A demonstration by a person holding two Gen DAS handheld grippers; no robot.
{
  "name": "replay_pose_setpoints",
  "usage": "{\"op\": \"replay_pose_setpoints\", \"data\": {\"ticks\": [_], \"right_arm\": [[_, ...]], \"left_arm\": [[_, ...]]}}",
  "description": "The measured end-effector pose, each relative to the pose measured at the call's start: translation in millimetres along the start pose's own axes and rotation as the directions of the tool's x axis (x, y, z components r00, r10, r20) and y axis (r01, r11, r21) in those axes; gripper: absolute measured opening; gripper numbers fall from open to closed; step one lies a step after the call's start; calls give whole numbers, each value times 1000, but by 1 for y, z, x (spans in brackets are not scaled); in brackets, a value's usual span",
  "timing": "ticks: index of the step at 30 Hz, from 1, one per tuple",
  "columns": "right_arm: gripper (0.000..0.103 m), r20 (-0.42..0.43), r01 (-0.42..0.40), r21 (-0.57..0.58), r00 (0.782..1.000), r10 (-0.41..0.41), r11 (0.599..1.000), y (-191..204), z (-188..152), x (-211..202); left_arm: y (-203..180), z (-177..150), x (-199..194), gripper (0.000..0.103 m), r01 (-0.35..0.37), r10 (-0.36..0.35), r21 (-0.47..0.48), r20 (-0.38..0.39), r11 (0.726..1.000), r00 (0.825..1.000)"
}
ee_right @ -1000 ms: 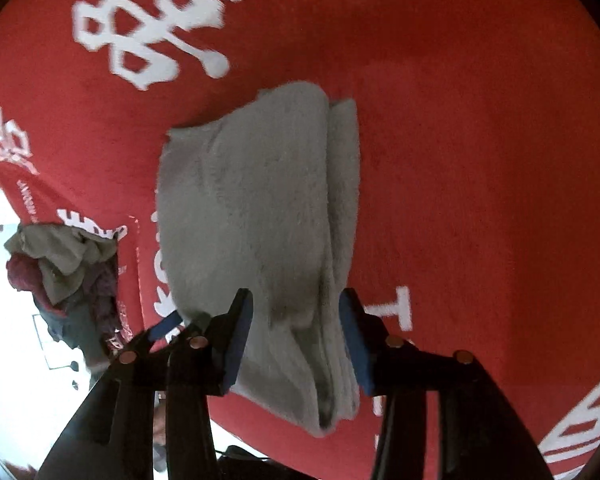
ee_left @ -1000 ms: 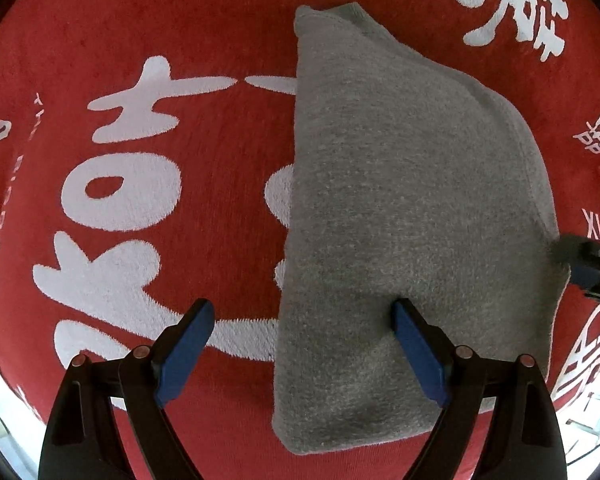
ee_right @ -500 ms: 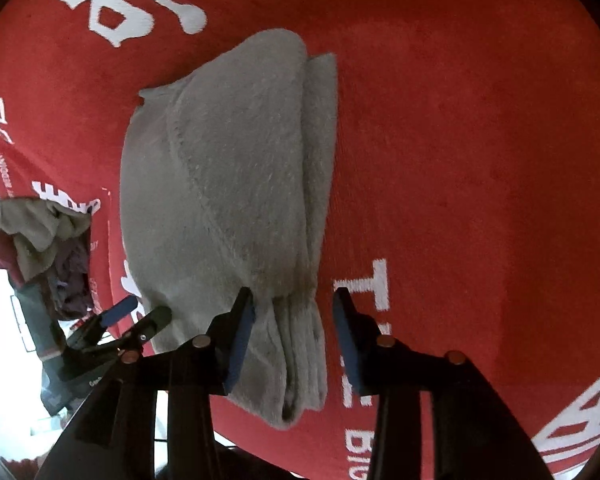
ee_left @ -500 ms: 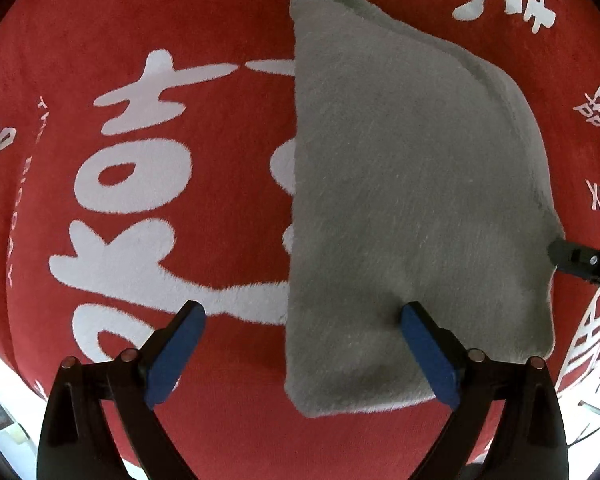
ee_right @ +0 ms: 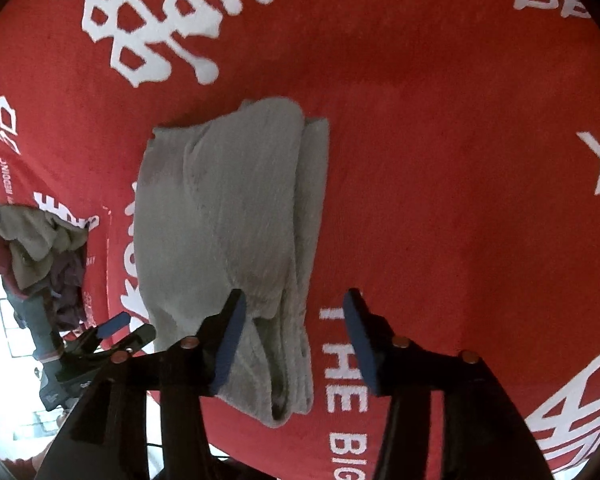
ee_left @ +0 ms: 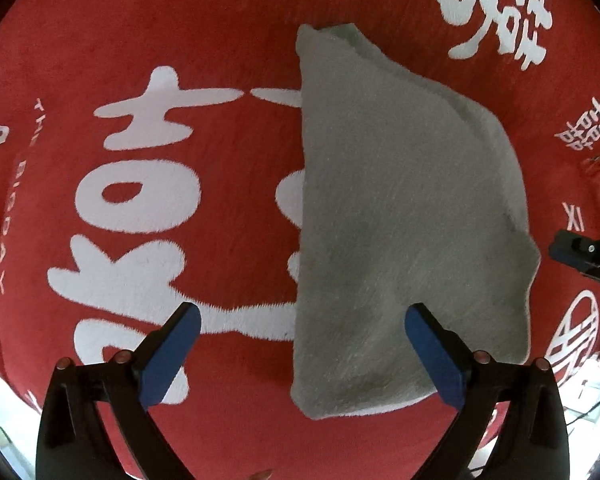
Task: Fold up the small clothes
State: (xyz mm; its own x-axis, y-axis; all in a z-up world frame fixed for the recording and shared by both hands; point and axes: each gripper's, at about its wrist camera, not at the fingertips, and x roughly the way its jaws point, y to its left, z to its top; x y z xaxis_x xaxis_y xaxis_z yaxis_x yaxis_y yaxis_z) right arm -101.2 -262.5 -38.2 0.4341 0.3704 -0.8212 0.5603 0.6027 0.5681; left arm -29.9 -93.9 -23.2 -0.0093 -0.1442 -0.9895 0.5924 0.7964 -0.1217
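A home-like room set up for sorting laundry. The working surface is covered by a plush red cloth (ee_left: 228, 32) printed with large white Chinese wedding characters (ee_right: 168, 20) and English words such as "THE BIG". Past its left edge in the right wrist view, a loose heap of mixed clothes (ee_right: 36, 248) lies in bright daylight against a pale floor or wall.

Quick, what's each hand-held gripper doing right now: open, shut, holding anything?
Left hand-held gripper: open, holding nothing, poised over the folded grey cloth.
Right hand-held gripper: open, holding nothing, above the cloth's near edge.
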Motion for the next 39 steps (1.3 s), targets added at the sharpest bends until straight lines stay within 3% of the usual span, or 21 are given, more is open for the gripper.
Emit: {"op": "replay_pose_setpoints", "data": {"ticks": [4,6,14,20,25,29,35,39], "right_arm": [[68,0,8,-11,1000,-8,1000,-5,6,-1],[80,2,-10,-8,1000,10,1000,-7,9,0],[80,-20,-59,-4,998,59,998,-11,15,9],[80,-47,-116,2,992,116,993,-15,21,21],[80,-65,-224,39,972,226,974,-23,29,34],[80,-68,-273,72,958,278,959,-33,39,47],[80,-81,-347,89,932,354,934,-48,55,66],[81,-89,-425,64,898,430,903,-47,68,75]], "left_arm": [[9,7,6,102,25,-25,-11,-9,1000,1000],[12,12,8,102,16,-16,-8,-15,1000,1000],[22,29,20,102,-13,13,-23,-26,1000,1000],[41,42,25,102,96,-99,-54,-47,994,994],[45,49,28,102,181,-182,-21,-57,983,982],[41,56,32,102,276,-276,-13,-76,961,958],[24,59,54,102,327,-324,17,-92,945,942],[12,54,56,102,340,-336,53,-70,939,939]]}}
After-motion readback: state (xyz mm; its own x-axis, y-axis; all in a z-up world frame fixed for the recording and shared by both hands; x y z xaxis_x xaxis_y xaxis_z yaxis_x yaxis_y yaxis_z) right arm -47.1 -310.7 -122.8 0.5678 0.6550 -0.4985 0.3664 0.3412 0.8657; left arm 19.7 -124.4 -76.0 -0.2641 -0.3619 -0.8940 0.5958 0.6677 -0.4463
